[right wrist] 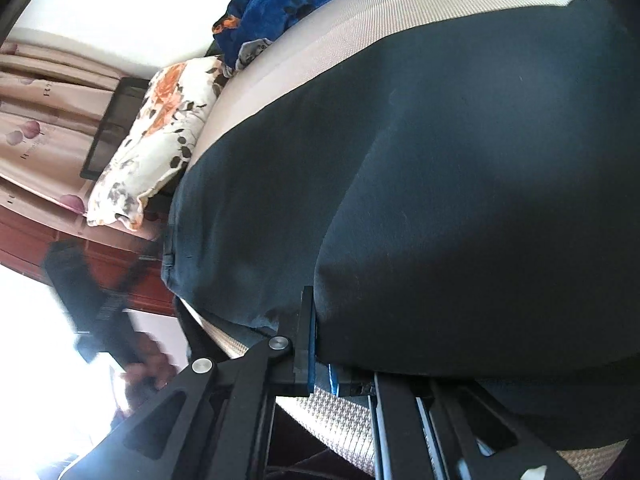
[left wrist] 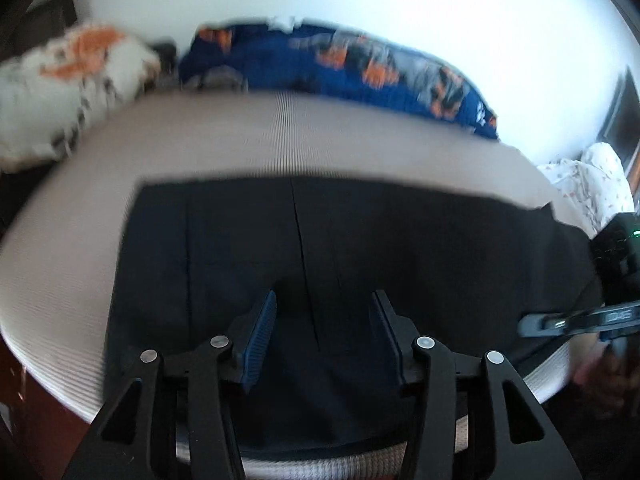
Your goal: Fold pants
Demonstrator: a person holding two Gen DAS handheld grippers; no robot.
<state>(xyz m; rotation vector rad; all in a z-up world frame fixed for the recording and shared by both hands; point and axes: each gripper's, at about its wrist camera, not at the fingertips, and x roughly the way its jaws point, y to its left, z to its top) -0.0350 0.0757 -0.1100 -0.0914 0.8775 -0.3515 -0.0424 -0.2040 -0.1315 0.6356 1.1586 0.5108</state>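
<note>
Dark pants (left wrist: 240, 240) lie spread on a beige ribbed mattress (left wrist: 280, 136), their far edge running straight across. My left gripper (left wrist: 324, 320) hovers over the near part of the pants, open, its blue pads apart with only flat cloth below them. My right gripper (right wrist: 318, 344) is shut on a fold of the pants (right wrist: 440, 160) at the mattress's near edge, and the cloth bulges up over its right finger. In the left wrist view the right gripper (left wrist: 560, 322) shows at the right edge of the pants. The left gripper (right wrist: 96, 304) and a hand appear blurred in the right wrist view.
A blue blanket with orange flowers (left wrist: 360, 64) and a white floral pillow (left wrist: 60, 92) lie along the mattress's far side. A white patterned cloth (left wrist: 592, 176) sits at the far right. Red-brown wood (right wrist: 80, 248) and a pink curtain (right wrist: 40, 120) stand beyond the mattress.
</note>
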